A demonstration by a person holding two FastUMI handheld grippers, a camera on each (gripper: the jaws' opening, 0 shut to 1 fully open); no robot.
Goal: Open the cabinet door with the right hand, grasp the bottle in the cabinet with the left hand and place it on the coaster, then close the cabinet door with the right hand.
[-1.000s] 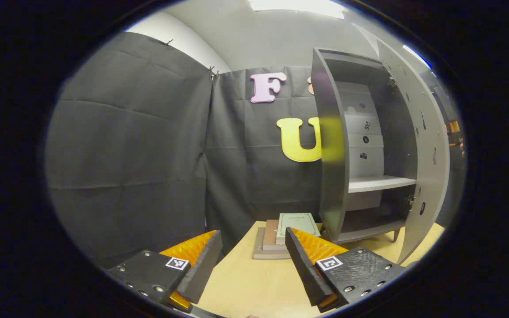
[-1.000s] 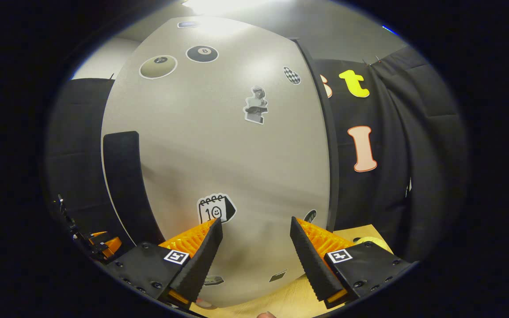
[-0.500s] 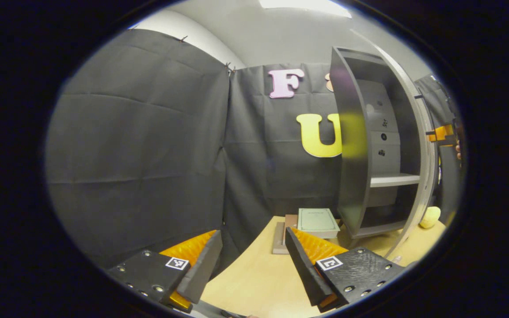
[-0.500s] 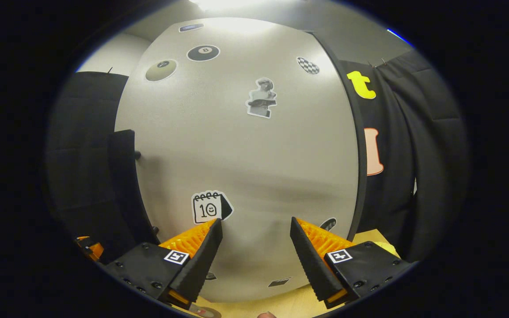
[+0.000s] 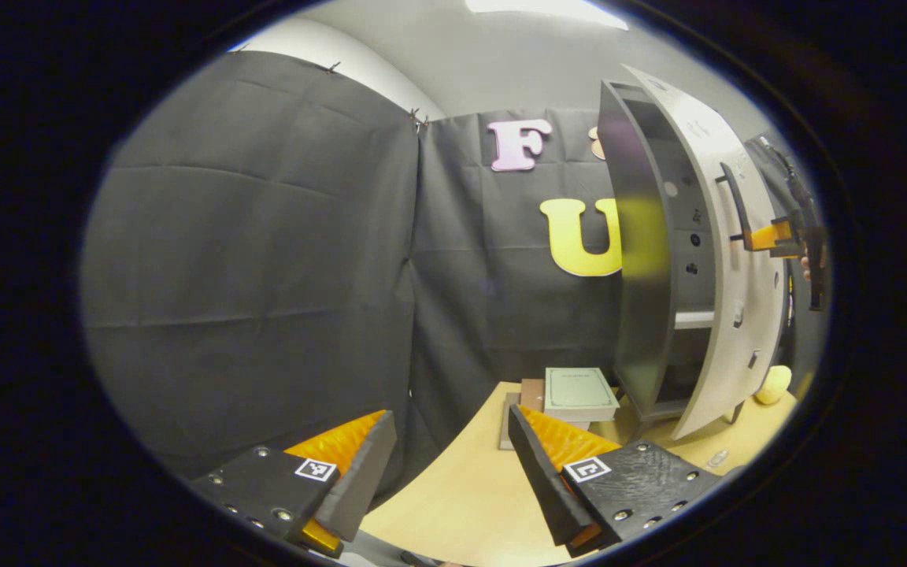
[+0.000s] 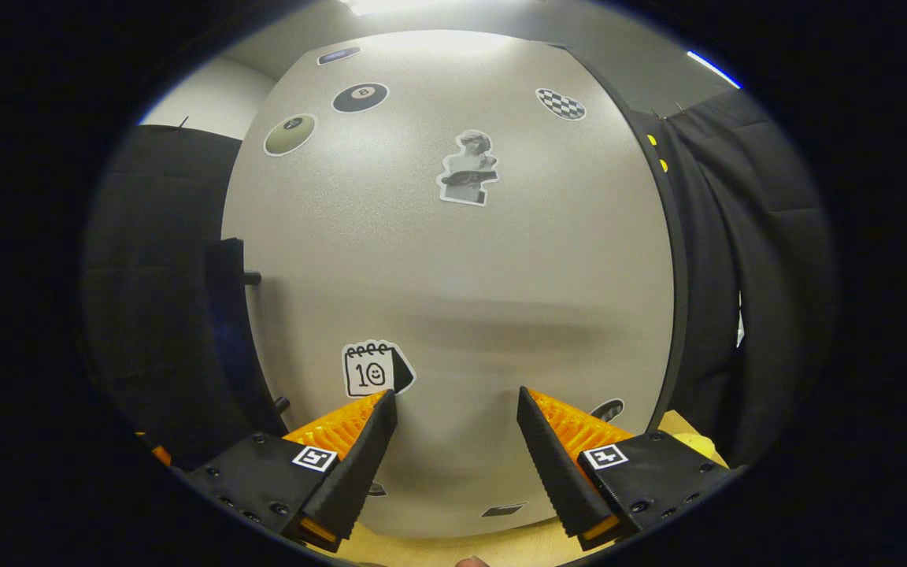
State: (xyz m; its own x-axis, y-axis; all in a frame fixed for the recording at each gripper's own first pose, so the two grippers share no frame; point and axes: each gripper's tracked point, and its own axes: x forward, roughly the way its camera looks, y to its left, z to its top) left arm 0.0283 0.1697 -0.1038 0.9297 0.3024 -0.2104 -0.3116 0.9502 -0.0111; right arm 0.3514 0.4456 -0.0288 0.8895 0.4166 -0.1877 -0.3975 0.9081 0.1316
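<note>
The grey cabinet (image 5: 642,276) stands at the right of the left gripper view, its pale door (image 5: 741,315) swung most of the way across the opening. A shelf (image 5: 694,319) still shows through the gap. My right gripper (image 5: 754,236) is at the door's outer face, near its dark handle (image 5: 731,185). In the right gripper view, the stickered door (image 6: 453,260) is very close ahead, with its handle (image 6: 227,315) at the left. The right gripper (image 6: 455,398) is open and holds nothing. My left gripper (image 5: 451,417) hangs open above the wooden table (image 5: 453,496), empty.
A stack of books (image 5: 575,392) lies on the table just left of the cabinet. A small yellow object (image 5: 771,384) sits on the table past the door's lower edge. Black cloth walls close in the left and back.
The door has swung from wide open to nearly shut, with the right gripper following its outer face. The left gripper has drawn back, so the cabinet sits farther right in its view.
</note>
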